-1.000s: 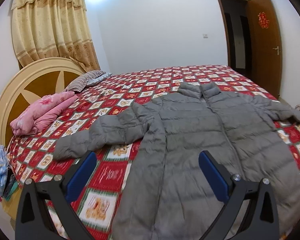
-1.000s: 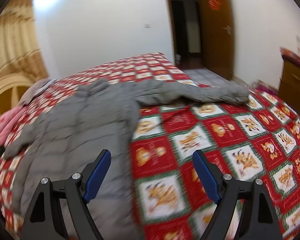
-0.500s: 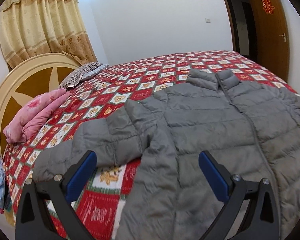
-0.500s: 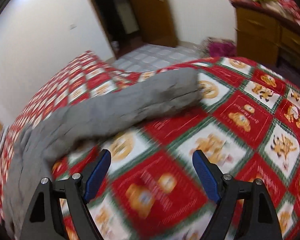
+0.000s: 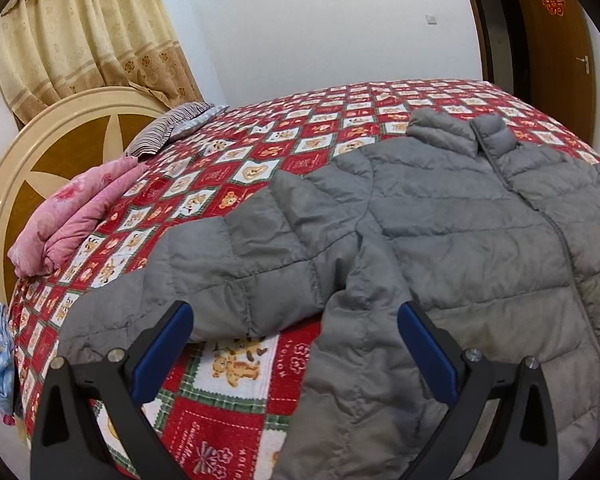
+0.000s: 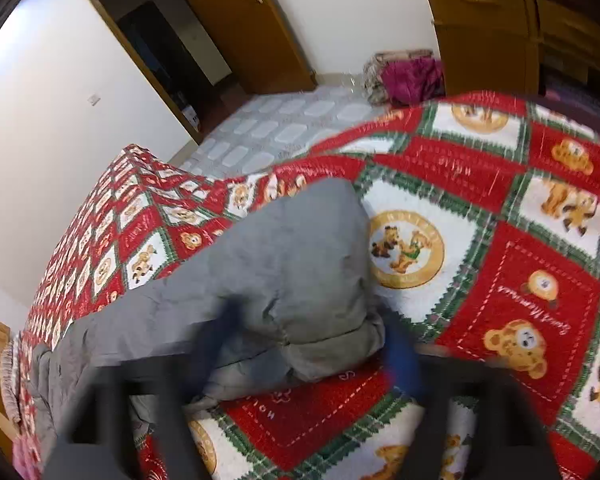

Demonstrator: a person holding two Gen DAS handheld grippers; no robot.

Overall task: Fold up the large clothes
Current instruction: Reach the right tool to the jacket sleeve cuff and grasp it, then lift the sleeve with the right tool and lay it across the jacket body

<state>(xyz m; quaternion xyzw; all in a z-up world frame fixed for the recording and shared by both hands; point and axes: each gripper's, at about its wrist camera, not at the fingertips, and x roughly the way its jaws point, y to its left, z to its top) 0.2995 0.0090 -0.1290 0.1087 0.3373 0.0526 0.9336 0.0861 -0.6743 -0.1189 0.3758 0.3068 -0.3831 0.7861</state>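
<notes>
A grey puffer jacket (image 5: 460, 232) lies spread face up on the bed, collar toward the far side. In the left wrist view, one sleeve (image 5: 228, 276) stretches left over the quilt. My left gripper (image 5: 292, 320) hovers open over that sleeve's lower edge and the armpit, holding nothing. In the right wrist view, the other sleeve's cuff end (image 6: 316, 280) lies between the blurred blue fingers. My right gripper (image 6: 308, 340) has its jaws closing on the cuff, which bunches between the pads.
The bed carries a red patchwork quilt (image 5: 236, 420) with bear prints. A pink folded blanket (image 5: 80, 216) and a striped pillow (image 5: 168, 128) lie by the round headboard (image 5: 48, 148). Beyond the bed's end are a tiled floor (image 6: 284, 128), an open wooden door (image 6: 236, 24) and a wooden cabinet (image 6: 488, 28).
My right gripper swung right along the sleeve to its cuff, rolled, and its jaws narrowed around it. The left gripper moved closer over the other sleeve and stayed open.
</notes>
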